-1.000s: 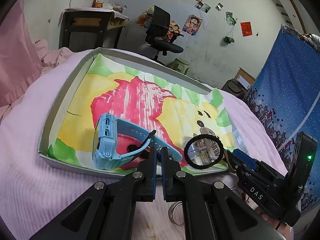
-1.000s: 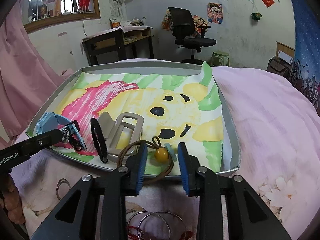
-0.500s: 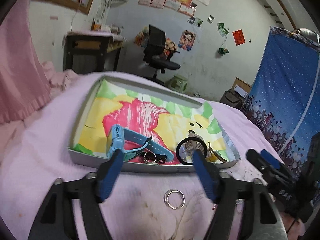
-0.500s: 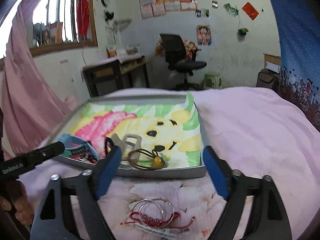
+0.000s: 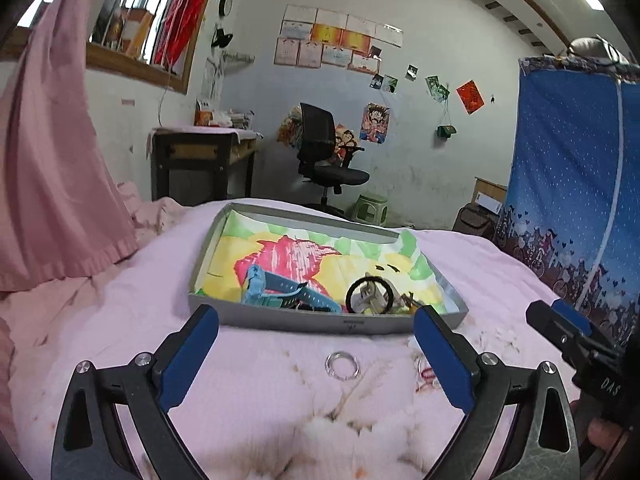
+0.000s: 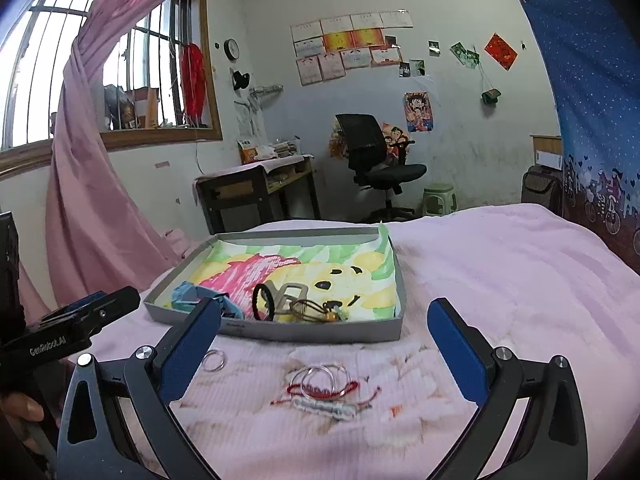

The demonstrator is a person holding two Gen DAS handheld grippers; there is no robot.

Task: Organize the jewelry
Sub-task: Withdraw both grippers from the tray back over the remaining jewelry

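Jewelry's partly sitting in the tray (image 5: 320, 322), rings (image 6: 318, 378) and bracelets (image 6: 320, 394) lying on the bed; left tool (image 5: 316, 354) and right tool (image 6: 324, 354) are both hovering wide open, empty, probably needing to grab those next

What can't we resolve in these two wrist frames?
- Left wrist: red string bracelet, mostly behind the left gripper right finger.
- Left wrist: small pieces behind the black hair tie, overlapped and too small.
- Right wrist: blue watch face, blocked by the right gripper left finger.
- Right wrist: bracelet pile, tangled; count unclear.
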